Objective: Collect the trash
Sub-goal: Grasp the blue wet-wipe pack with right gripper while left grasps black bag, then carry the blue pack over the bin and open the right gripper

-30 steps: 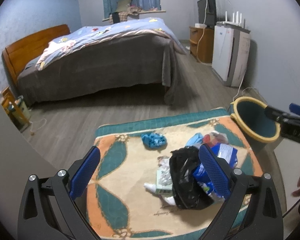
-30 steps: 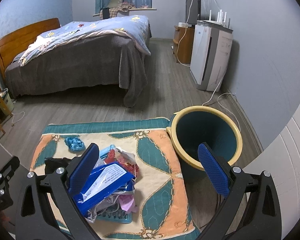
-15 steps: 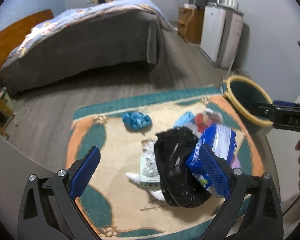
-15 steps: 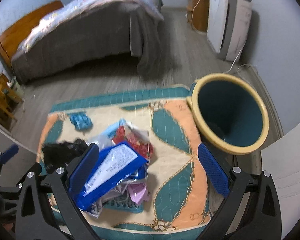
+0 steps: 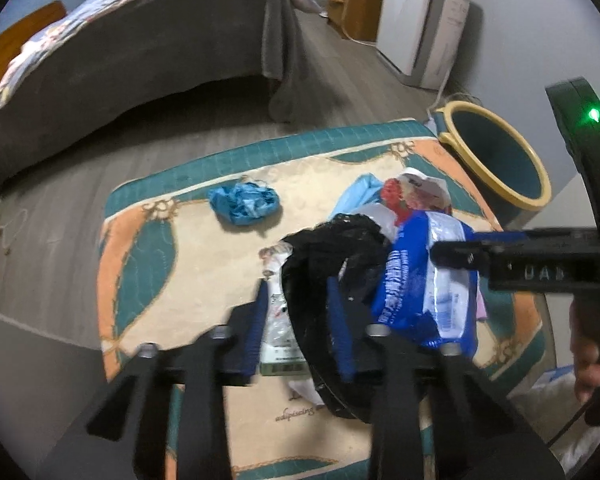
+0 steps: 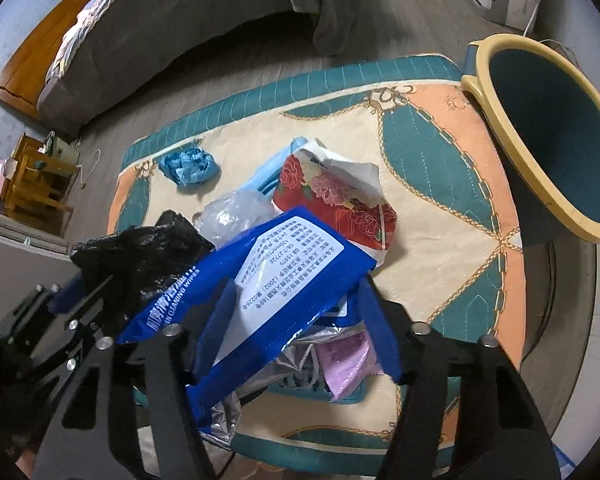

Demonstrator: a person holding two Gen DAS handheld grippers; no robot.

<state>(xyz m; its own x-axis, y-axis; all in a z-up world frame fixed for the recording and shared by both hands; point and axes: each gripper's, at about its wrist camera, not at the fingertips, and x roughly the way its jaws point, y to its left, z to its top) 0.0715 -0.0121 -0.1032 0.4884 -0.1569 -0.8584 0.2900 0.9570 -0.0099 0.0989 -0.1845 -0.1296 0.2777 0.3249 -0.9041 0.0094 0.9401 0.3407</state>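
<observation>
we hold a gripper in each hand over a patterned rug on a wooden floor. the trash lies heaped toward the rug's right side. our left gripper is closing its blue fingers around a crumpled black plastic bag, which sits between them; we cannot tell whether the pads press it yet. our right gripper is closing around a blue wipes packet, not yet visibly pinched. a red floral wrapper lies behind it, a blue crumpled wad near the rug's far left corner, and a teal bin stands just off the right edge.
</observation>
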